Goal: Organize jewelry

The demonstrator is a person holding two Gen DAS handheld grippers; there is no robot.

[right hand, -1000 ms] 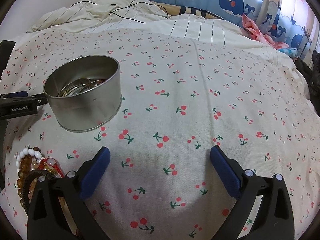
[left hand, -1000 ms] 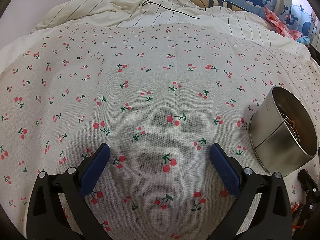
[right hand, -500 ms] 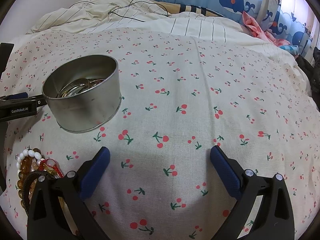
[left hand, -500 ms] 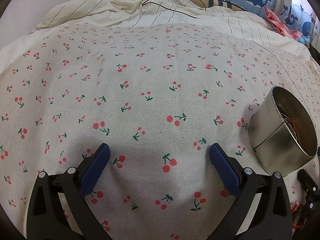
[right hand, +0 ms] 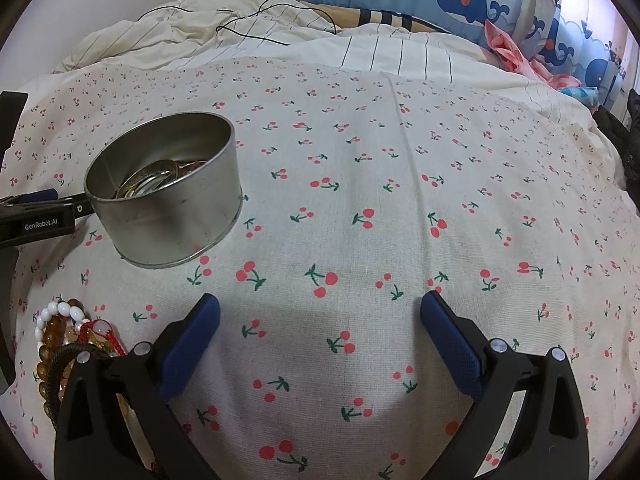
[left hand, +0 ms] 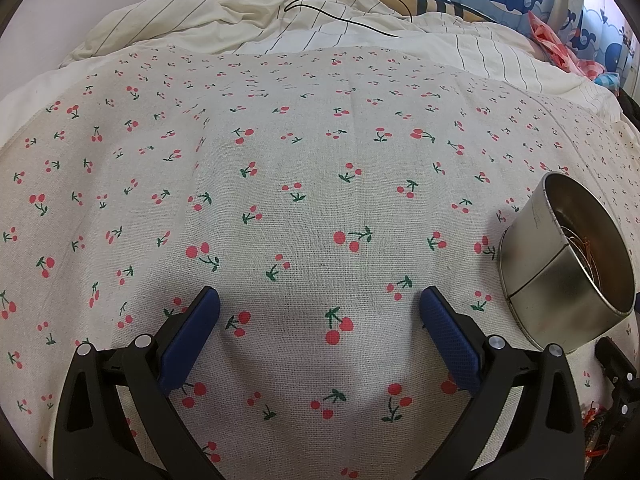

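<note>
Both grippers empty, fingers spread wide: left gripper (left hand: pixel 320 312), right gripper (right hand: pixel 320 312). Bracelets (right hand: pixel 68 344) lie near-left of the right gripper; tin (right hand: pixel 168 196) sits just beyond on the cloth (right hand: pixel 400 220). Best approach: swing right gripper left, pinch one strand only, lift clear, drop over tin.

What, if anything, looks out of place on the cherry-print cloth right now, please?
A heap of bracelets lies loose on the cloth, in front of the tin, which already holds some jewelry. Both grippers are open and hold nothing.
</note>
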